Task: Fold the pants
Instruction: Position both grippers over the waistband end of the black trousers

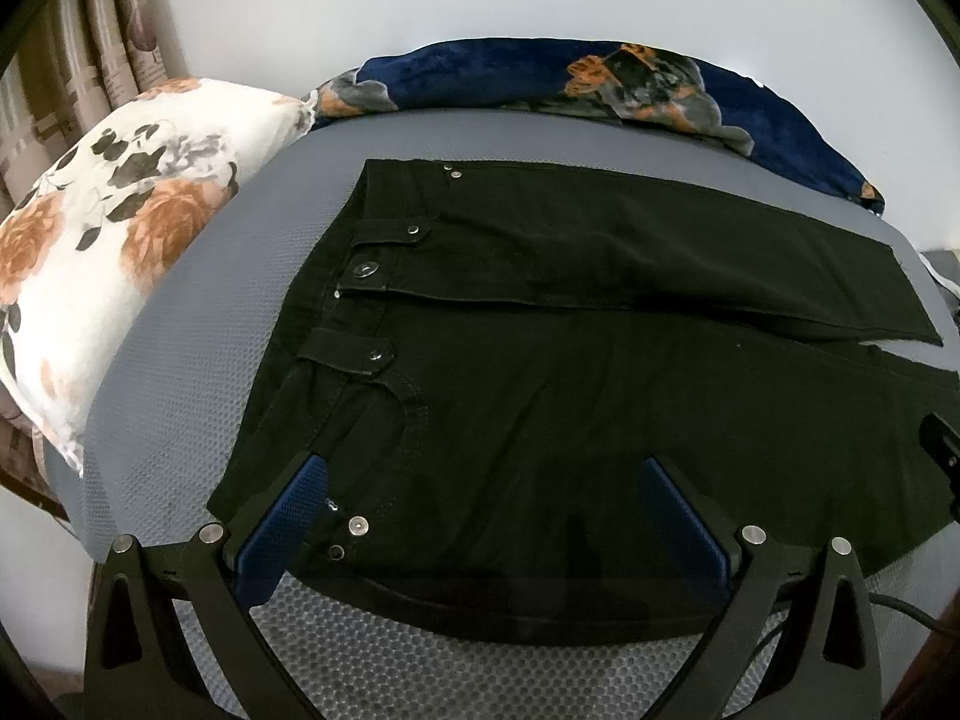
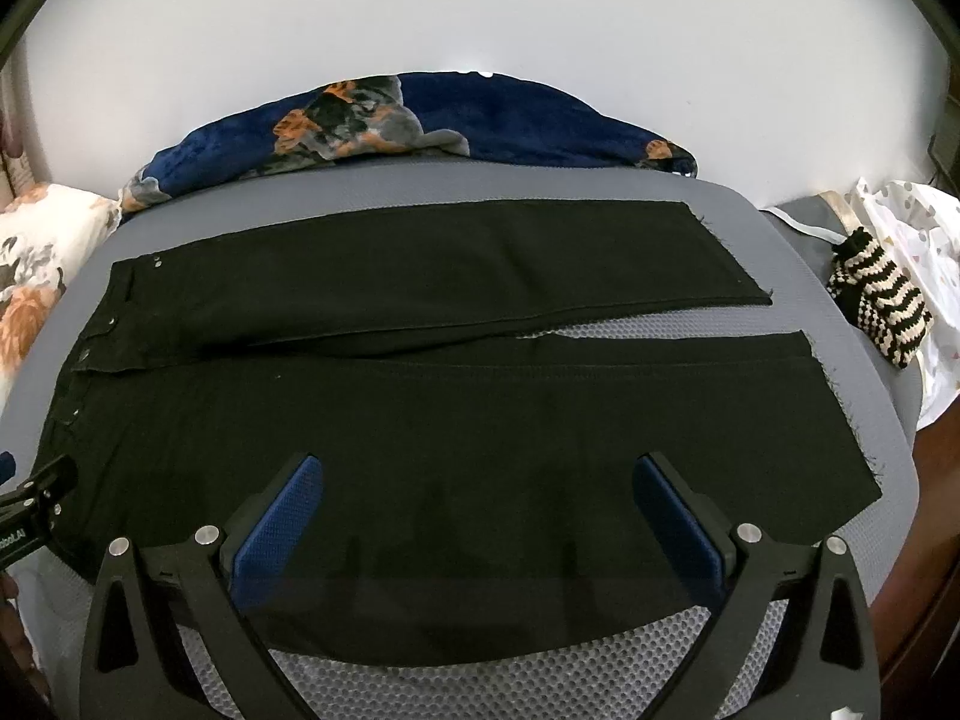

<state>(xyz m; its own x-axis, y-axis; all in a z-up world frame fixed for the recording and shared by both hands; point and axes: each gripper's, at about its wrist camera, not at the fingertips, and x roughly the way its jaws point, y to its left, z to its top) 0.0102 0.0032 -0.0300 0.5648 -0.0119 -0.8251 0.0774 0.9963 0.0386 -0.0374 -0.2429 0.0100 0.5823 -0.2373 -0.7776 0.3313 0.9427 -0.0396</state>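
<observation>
Black pants lie flat and front-up on the grey mesh-covered bed, waistband toward the floral pillow, both legs running out to my right with a narrow gap between the hems. My left gripper hovers with jaws spread wide over the near hip, by the pocket rivets; my right gripper hovers likewise spread over the near leg, nothing held in either. A blue floral blanket lies along the far edge; a striped knitted item sits beyond the hems. I judge the first fold not yet begun: next, each gripper must pinch the near edge and carry the near leg over the far one.
</observation>
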